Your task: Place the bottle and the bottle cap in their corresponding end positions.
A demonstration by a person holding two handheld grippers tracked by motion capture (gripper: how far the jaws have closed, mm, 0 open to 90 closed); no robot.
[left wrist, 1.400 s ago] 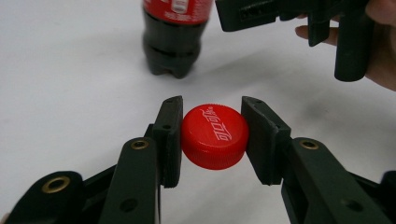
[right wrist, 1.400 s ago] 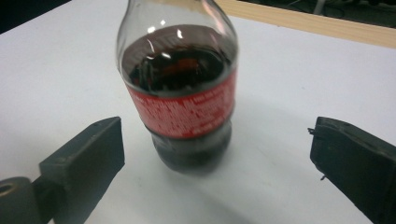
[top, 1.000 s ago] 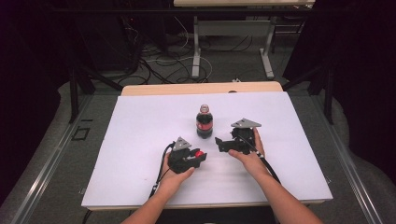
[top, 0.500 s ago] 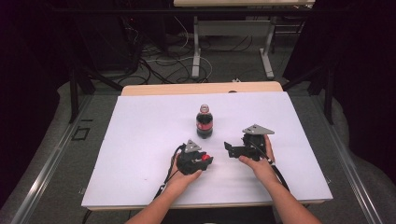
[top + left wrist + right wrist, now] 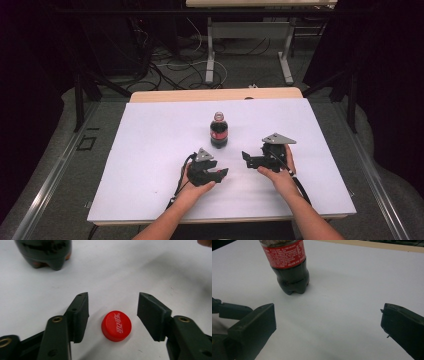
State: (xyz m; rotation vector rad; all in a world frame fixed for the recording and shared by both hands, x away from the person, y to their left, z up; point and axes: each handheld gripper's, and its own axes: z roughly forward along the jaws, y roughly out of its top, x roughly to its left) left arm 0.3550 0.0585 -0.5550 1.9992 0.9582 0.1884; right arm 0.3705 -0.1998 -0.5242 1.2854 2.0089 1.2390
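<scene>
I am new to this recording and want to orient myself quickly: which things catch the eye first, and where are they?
A dark cola bottle with a red label stands upright near the middle of the white table, its neck open. Its red cap lies flat on the table between the fingers of the left gripper, which have just been opening and do not touch it. The right gripper, open and empty, points toward the bottle.

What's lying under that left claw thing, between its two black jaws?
A red bottle cap lies flat on the white table, top up, free of the just-opened left gripper. Its underside is hidden.

red cap | top up, flat | white table
</scene>
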